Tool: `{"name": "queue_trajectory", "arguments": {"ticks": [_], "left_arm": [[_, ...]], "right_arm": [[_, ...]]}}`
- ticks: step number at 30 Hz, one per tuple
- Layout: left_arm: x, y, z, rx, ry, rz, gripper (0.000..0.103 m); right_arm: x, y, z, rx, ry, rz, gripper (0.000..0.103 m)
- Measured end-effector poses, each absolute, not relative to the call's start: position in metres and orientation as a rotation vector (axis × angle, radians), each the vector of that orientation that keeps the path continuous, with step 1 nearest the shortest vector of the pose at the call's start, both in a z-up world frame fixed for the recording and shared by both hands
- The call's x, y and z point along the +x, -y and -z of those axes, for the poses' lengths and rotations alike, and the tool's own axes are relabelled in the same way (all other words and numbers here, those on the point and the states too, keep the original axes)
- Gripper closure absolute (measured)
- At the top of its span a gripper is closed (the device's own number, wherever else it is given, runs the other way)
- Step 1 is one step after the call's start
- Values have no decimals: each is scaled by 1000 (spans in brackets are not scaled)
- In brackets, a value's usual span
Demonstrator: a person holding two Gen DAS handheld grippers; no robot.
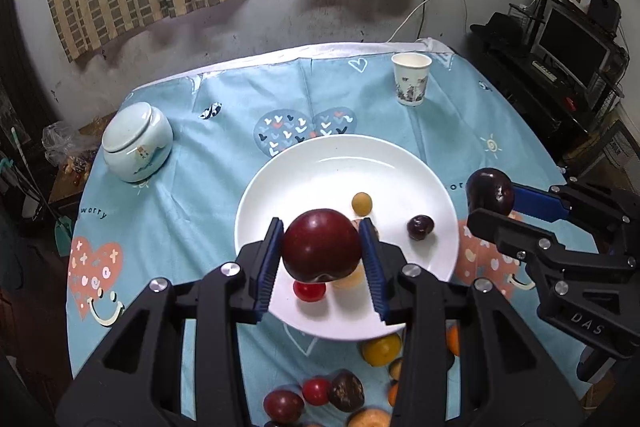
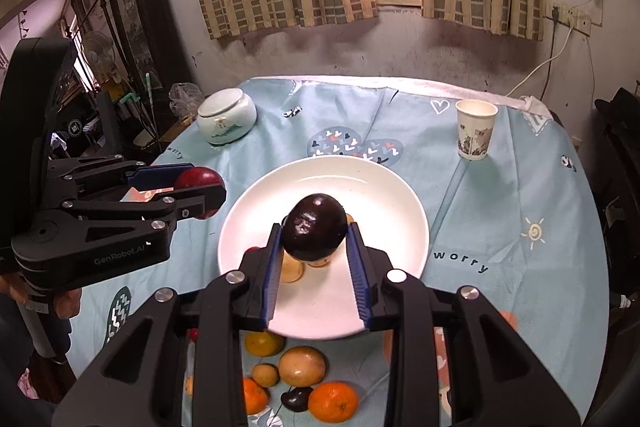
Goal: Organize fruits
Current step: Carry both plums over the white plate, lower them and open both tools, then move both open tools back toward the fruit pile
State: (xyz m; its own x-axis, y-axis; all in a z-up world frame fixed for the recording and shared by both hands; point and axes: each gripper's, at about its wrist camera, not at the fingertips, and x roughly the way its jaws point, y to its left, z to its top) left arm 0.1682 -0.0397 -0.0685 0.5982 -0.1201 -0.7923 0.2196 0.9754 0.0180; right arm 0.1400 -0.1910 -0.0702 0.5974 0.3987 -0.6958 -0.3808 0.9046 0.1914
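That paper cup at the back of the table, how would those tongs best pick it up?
Take the paper cup around its side wall, about midway up, with the tongs coming in level from the near side. It stands upright with its mouth open and tapers toward the base, so a light squeeze on opposite sides should hold; harder might crush it.

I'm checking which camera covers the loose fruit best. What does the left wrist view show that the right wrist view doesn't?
Only the left wrist view: a small yellow fruit and a small dark fruit lying clear on the plate.
Only the right wrist view: two oranges on the cloth.
Both: the plate, paper cup, white jar, and each gripper's fingers closed on a fruit: left gripper on a red plum, right gripper on a dark plum.
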Motion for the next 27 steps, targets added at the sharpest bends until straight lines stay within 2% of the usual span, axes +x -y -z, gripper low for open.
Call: {"name": "queue_trajectory", "arguments": {"ticks": [20, 21, 22, 23, 27], "left_arm": [[235, 32, 151, 94, -1066, 138, 62], [236, 32, 154, 95, -1075, 139, 58], [235, 32, 154, 95, -1071, 135, 49], [234, 31, 152, 93, -1058, 128, 46], [231, 29, 143, 95, -1041, 125, 41]], "right_arm": [[219, 176, 149, -9, -965, -408, 70], [222, 176, 155, -12, -985, -396, 70], [225, 177, 161, -13, -1017, -379, 70], [227, 178, 165, -10, -1035, -373, 70], [223, 188, 169, 19, -1045, -364, 68]]}}
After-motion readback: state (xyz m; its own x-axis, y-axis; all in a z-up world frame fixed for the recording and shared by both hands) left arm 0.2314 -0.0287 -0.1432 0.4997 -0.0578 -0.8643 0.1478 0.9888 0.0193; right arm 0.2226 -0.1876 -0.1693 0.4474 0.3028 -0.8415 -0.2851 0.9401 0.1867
